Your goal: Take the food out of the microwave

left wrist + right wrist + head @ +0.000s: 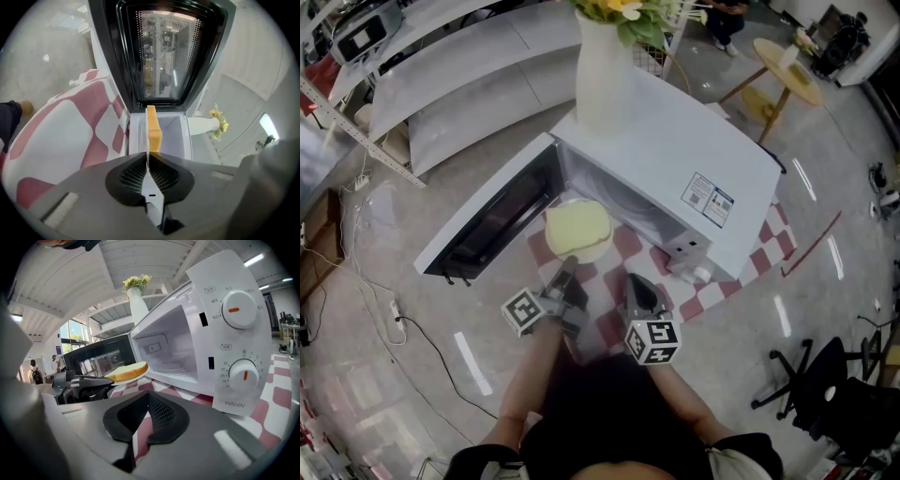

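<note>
A slice of yellow bread (577,228) lies on a white plate (594,253), held level just outside the open mouth of the white microwave (675,150). My left gripper (567,272) is shut on the plate's near rim. In the left gripper view the bread (153,129) shows edge-on past the closed jaws, with the empty cavity (172,136) behind it. In the right gripper view the bread (127,371) hovers above the tablecloth in front of the opening. My right gripper (639,286) is shut on nothing, to the right of the plate and in front of the microwave's control panel (236,343).
The microwave door (492,220) is swung wide open to the left. A red-and-white checked cloth (769,246) covers the table. A white vase of yellow flowers (602,75) stands on top of the microwave. An office chair (825,384) is on the floor at the right.
</note>
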Motion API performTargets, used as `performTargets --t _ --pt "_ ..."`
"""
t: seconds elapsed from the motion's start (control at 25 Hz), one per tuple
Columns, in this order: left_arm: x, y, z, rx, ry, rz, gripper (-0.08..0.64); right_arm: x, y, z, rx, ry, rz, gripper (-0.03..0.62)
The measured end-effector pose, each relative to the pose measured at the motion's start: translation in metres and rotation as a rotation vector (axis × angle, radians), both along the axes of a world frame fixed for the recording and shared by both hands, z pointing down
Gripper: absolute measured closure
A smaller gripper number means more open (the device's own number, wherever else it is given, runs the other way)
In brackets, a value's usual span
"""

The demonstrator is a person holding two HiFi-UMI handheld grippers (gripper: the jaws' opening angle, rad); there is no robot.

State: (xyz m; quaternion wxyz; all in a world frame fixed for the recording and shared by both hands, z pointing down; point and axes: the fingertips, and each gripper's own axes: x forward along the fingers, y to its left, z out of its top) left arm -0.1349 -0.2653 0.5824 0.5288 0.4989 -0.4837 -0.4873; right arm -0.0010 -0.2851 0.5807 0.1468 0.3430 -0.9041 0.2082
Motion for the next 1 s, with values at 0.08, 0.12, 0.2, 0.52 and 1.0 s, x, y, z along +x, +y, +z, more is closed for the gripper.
performTargets --t 0.08,0.12,0.2,0.52,1.0 --pt "-0.003 0.005 -0.002 0.007 -0.002 -0.016 0.535 -0.002 0.003 -0.002 0.005 -0.001 -0.016 0.592" --pt "-0.005 0.007 -0.003 0.011 -0.002 -0.025 0.535 -0.003 0.004 -0.003 0.007 -0.002 -0.023 0.592" --pt "-0.008 0.011 -0.006 0.016 -0.003 -0.044 0.535 -0.006 0.005 -0.005 0.01 -0.004 -0.035 0.592" --pt "-0.014 0.03 -0.016 0.03 0.004 -0.132 0.534 -0.014 0.01 -0.014 0.04 -0.008 -0.074 0.592" --pt "-0.031 0.064 -0.024 0.031 -0.008 -0.245 0.532 -0.019 0.015 -0.023 0.081 -0.009 -0.084 0.592"
